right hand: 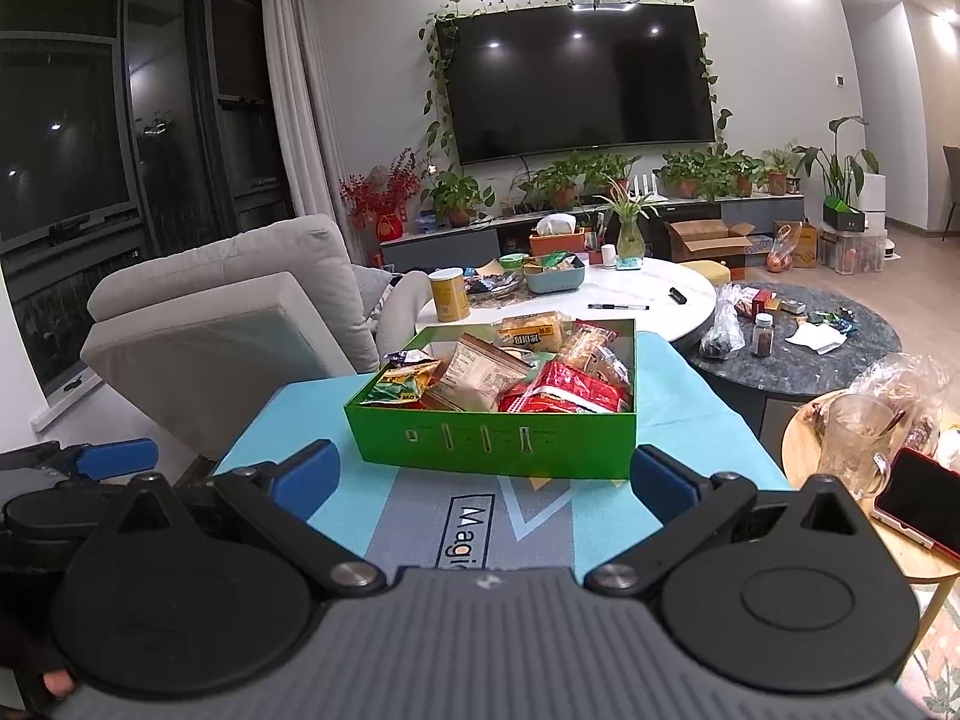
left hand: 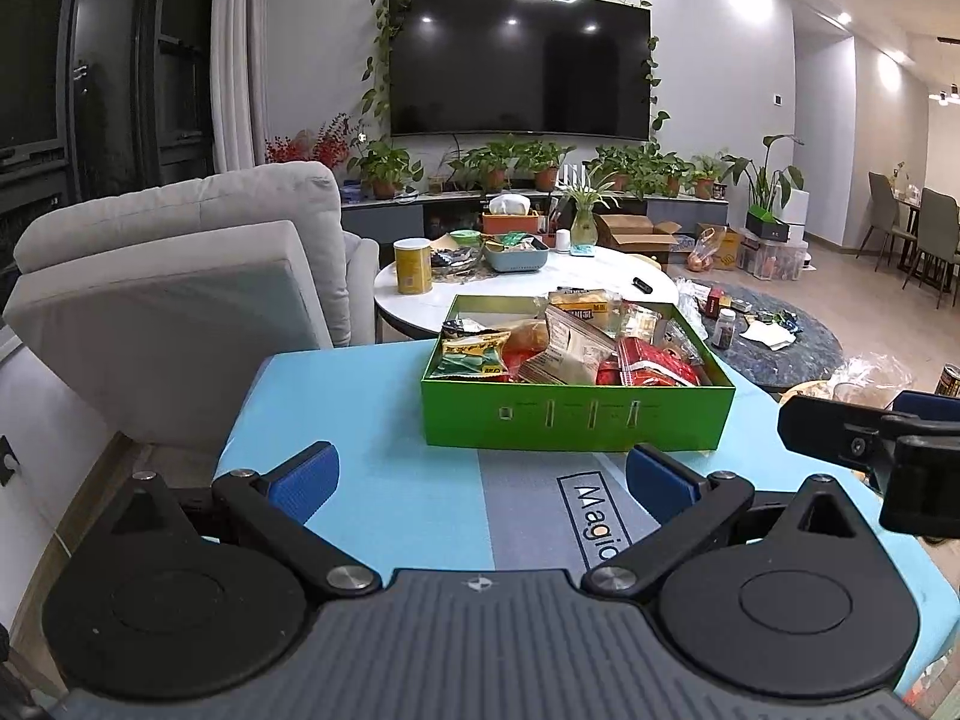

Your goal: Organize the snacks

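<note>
A green box (left hand: 576,417) (right hand: 492,438) full of snack packets stands on a blue mat-covered table (left hand: 372,420) (right hand: 678,396). Red packets (left hand: 654,363) (right hand: 570,387), a green-yellow packet (left hand: 474,354) (right hand: 402,381) and a brown pouch (left hand: 570,348) (right hand: 480,375) lie in it. My left gripper (left hand: 483,477) is open and empty, just short of the box's near wall. My right gripper (right hand: 483,477) is open and empty, also in front of the box; part of it shows at the right edge of the left wrist view (left hand: 870,438).
A grey armchair (left hand: 180,276) (right hand: 228,312) stands left of the table. A white round table (left hand: 540,282) (right hand: 630,294) with a yellow can (left hand: 413,266) (right hand: 449,295) lies behind the box. A dark round table (right hand: 798,342) and a wooden side table (right hand: 840,468) with a phone (right hand: 918,501) are at the right.
</note>
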